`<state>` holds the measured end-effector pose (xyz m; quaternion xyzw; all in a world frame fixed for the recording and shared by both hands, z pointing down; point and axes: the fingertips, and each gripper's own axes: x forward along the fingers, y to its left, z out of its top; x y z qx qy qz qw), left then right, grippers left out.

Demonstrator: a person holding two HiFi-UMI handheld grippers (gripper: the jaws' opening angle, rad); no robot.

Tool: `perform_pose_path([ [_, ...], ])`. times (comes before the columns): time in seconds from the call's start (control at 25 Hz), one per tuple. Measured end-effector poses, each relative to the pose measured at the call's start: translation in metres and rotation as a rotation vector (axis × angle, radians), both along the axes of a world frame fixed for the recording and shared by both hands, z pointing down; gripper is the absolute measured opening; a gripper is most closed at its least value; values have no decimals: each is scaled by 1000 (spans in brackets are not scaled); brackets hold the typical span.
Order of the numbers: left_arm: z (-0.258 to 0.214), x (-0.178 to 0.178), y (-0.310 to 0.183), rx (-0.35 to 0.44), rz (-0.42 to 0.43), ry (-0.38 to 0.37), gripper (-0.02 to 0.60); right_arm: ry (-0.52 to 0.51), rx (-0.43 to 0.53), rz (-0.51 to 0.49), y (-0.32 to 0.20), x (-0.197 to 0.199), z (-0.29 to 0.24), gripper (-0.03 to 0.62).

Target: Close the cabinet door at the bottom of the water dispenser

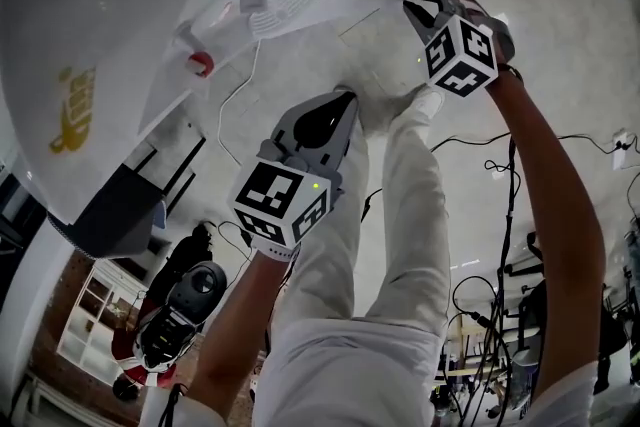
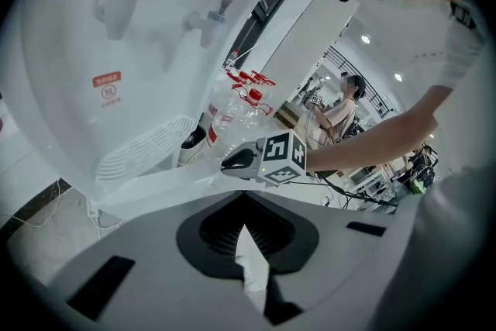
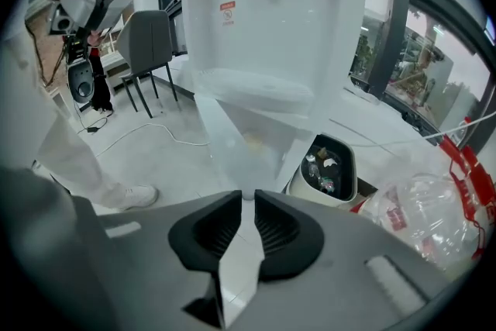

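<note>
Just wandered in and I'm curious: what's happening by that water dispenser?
A person holds a gripper in each hand. The right gripper has its jaws closed on the edge of the open cabinet door at the bottom of the water dispenser. The left gripper hangs nearby, jaws together and empty.

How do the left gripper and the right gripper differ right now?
The left gripper is shut on nothing; the right gripper grips the edge of the cabinet door. The left gripper hangs back from the water dispenser; the right gripper reaches its door. Both angle downward.
</note>
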<state>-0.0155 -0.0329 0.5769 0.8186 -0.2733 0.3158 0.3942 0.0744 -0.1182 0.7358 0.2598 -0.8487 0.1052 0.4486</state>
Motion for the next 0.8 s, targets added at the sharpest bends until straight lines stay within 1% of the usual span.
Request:
perform_pose_path([
  [0.2, 2, -2, 6, -9, -5, -3, 6, 19, 14, -3, -4, 0, 0, 61],
  [0.52, 3, -2, 6, -9, -15, -4, 6, -1, 16, 98, -27, 2, -1, 55],
  [0.8, 5, -1, 6, -10, -20, -5, 6, 21, 48, 65, -44, 2, -1, 51],
])
